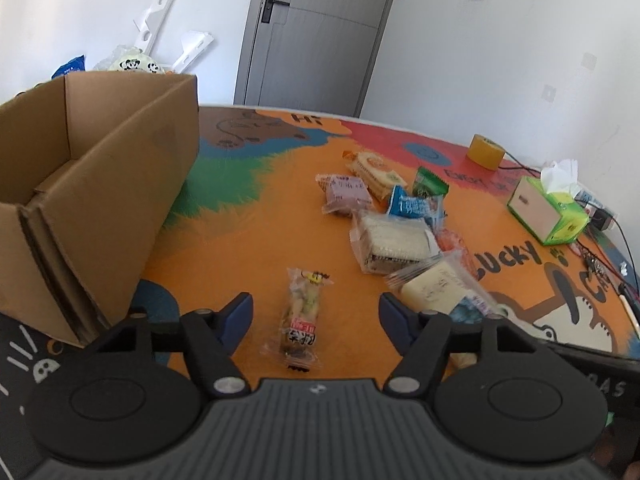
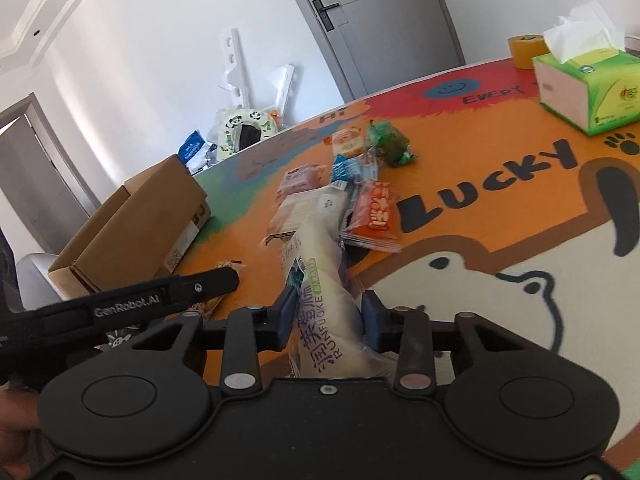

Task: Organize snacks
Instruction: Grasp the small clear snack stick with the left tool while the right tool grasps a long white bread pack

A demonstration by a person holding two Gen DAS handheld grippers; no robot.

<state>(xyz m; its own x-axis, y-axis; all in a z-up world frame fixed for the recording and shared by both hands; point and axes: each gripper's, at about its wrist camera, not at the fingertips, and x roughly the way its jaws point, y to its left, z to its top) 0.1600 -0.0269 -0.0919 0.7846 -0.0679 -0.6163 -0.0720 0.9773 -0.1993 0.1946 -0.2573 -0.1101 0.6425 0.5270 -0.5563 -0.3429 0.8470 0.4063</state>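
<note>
Cardboard box (image 1: 100,184) taken as landmark; it stood open-topped at the table's (image 1: 280,216) far left. What showed of its inside in the left wrist view looked bare, so sorting was judged barely begun, though the box floor was mostly hidden.

Left gripper (image 1: 316,320) hovered low, jaws spread wide, nothing between them. A long clear-wrapped snack stick (image 1: 303,316) lay on the cloth in the gap, just right of the box's near corner and apart from both fingers.

Right gripper (image 2: 329,312) was pinching a pale cream packet (image 2: 326,312), fingers pressed against its sides. The packet was right of the box and not yet near it; whether its far end rested on the pile could not be told.

Remaining snacks sat in a loose pile (image 1: 384,216) well right of the box: pink packet (image 1: 346,196), blue packet (image 1: 412,204), green packet (image 1: 430,182), orange packet (image 2: 378,210), a large clear-wrapped cake (image 1: 390,240). All were left to move, by this reading.

Writing: "RUNFUCIKE", approximately, plus Chinese characters on the held packet; "GenRobot.AI" on the left gripper's body as seen from the right wrist; "LUCKY", "HI" and "EVERY" on the tablecloth. Tissue box (image 2: 584,84) and tape roll (image 1: 486,152) stood farthest from the box.
</note>
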